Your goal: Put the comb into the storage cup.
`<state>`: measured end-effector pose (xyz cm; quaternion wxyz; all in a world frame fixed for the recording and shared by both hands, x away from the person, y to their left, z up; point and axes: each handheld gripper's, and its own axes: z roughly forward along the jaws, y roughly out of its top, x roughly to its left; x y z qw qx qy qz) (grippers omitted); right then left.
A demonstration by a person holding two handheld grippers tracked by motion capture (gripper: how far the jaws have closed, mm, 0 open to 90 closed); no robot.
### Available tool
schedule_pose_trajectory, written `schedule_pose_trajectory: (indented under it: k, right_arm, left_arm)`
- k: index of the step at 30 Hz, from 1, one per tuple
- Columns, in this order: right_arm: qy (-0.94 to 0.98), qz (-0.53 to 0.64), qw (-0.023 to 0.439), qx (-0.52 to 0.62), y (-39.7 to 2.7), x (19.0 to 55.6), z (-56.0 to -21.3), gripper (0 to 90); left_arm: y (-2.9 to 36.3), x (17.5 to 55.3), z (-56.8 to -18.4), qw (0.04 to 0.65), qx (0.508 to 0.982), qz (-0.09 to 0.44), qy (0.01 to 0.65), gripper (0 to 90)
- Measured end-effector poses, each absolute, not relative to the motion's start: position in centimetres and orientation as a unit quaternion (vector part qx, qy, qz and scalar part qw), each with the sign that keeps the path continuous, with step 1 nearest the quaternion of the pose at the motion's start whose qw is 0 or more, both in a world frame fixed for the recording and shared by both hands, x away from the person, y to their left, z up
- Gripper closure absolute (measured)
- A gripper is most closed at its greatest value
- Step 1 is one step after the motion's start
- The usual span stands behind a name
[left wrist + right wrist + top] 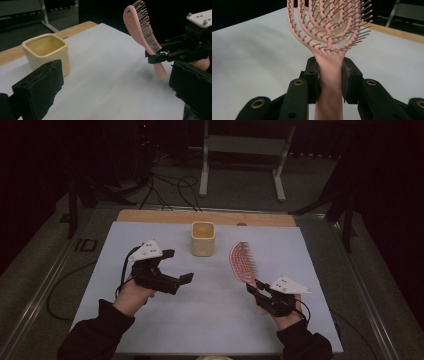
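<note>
While cream cup sits empty, right hand-held gripper clamps pink hairbrush, left hand-held gripper agape

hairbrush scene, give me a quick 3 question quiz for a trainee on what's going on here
1. True or false: the right gripper holds the pink hairbrush by its handle, with the bristle head lifted off the table.
2. How do the jaws of the left gripper stand? A. clamped on the cup B. open with nothing between them C. clamped on the brush
3. Fill in: the cream square cup stands upright and looks ____ inside.

Key:
1. True. In the right gripper view the jaws press on both sides of the handle.
2. B.
3. Empty.
</note>
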<state>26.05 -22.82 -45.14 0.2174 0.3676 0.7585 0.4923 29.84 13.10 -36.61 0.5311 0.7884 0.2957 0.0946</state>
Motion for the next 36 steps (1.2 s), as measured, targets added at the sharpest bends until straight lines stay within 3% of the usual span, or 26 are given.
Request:
schedule_pose_trajectory:
  k: [23, 36]
  right_arm:
    - [0.762, 0.490, 0.213, 0.367, -22.7, 26.1, -45.2, 70.5]
    - [0.764, 0.489, 0.213, 0.364, -22.8, 26.1, -45.3, 70.5]
  left_arm:
    - [5.8, 31.8, -35.3, 0.506, 0.801, 0.042, 0.317, 0.2]
    - [3.2, 33.4, -35.6, 0.512, 0.782, 0.000, 0.355, 0.2]
